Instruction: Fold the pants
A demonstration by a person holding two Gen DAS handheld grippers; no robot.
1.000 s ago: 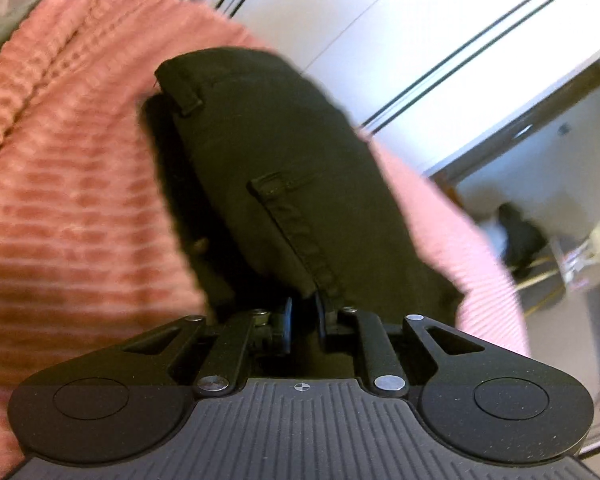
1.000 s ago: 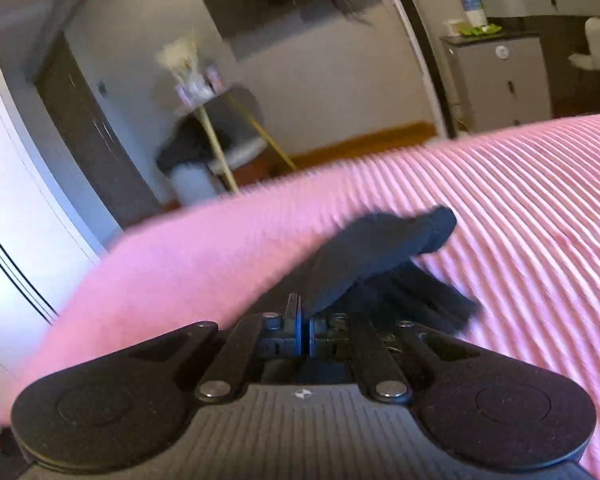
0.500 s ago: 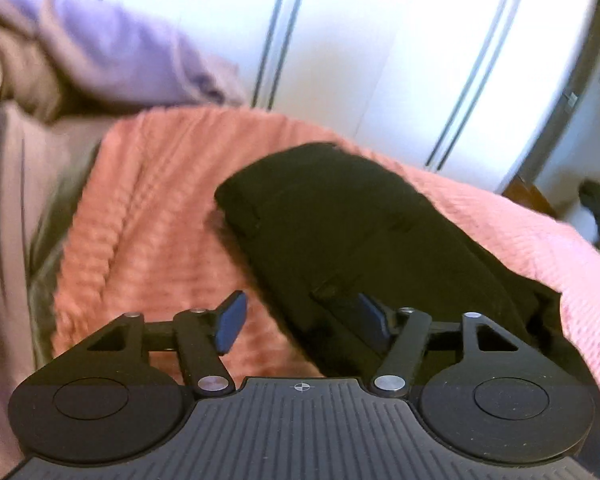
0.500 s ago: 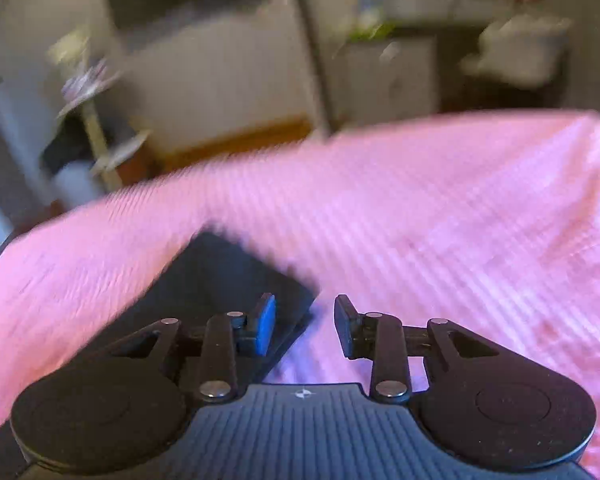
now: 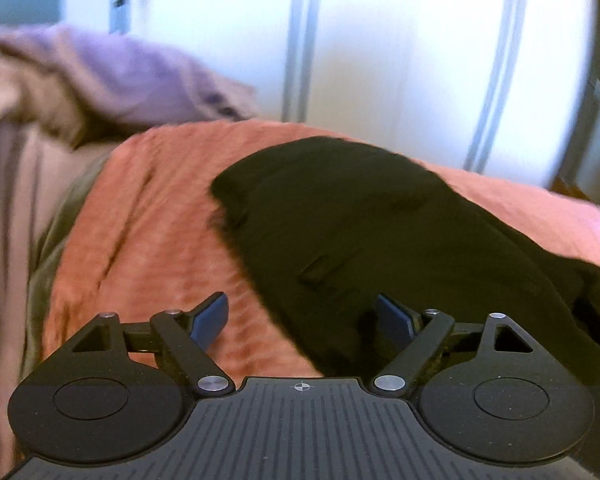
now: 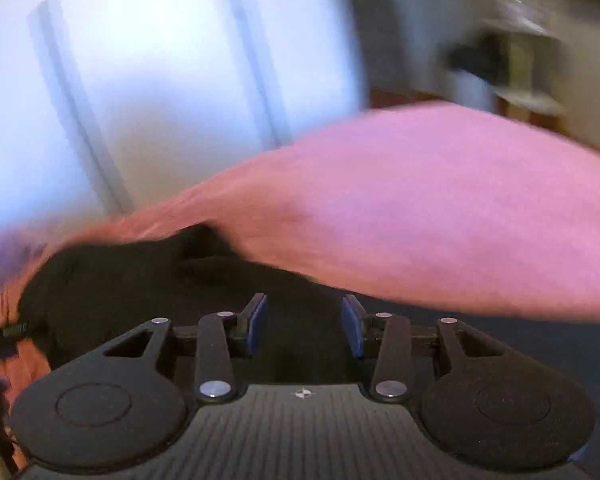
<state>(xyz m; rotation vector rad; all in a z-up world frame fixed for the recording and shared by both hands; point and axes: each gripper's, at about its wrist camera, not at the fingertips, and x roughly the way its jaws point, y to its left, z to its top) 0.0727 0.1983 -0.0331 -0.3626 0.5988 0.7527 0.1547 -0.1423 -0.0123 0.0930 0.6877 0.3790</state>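
The black pants (image 5: 360,220) lie in a folded heap on the pink ribbed blanket (image 5: 148,216). My left gripper (image 5: 302,314) hovers at their near edge, its jaws opening wide. One of its fingers (image 5: 210,316) is over the blanket and the other is over the black cloth, and neither pad presses on anything. The right wrist view is blurred. There the pants (image 6: 140,276) spread under and to the left of my right gripper (image 6: 305,318). Its jaws are opening, with black cloth showing behind the gap and no grip on it.
A lilac cloth (image 5: 112,76) and a beige cloth (image 5: 4,184) are piled at the blanket's far left. White wardrobe doors (image 5: 400,52) stand behind the bed. Dark furniture (image 6: 500,64) shows blurred beyond the blanket (image 6: 440,200) in the right wrist view.
Both grippers were shut on the black pants and have let go and opened. The right gripper has swung quickly across the bed toward the wardrobe side. The left view has turned level.
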